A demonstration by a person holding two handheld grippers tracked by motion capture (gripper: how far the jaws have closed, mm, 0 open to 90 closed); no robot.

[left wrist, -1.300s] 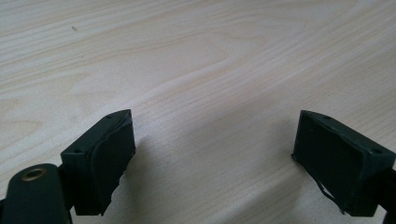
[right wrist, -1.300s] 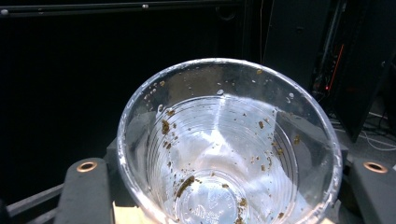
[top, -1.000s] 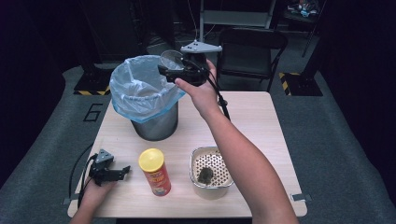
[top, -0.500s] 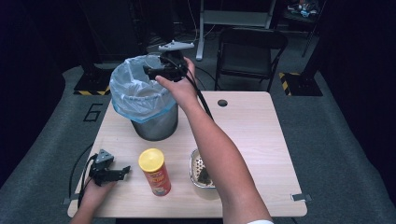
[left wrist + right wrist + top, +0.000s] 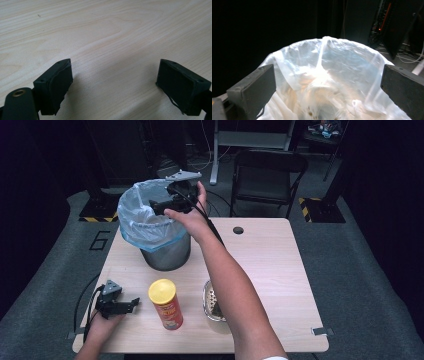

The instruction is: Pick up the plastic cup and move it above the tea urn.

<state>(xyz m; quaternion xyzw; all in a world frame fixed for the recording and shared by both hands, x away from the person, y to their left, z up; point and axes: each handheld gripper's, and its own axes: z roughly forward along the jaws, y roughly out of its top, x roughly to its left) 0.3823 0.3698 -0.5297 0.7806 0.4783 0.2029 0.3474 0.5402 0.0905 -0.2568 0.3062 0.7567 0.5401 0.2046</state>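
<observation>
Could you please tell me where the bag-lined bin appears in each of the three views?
High view: bag-lined bin stands upper left on the table.
Left gripper view: bare wooden tabletop beyond the jaws; no bin.
Right gripper view: its open mouth lies below centre.
Shared landmark: the clear bag liner.

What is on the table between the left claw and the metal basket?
In the high view, a red chip can with a yellow lid stands between the left claw and the metal basket.

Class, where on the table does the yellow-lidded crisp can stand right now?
In the high view, the crisp can stands upright near the table's front edge, between the left gripper and the metal strainer.
</observation>
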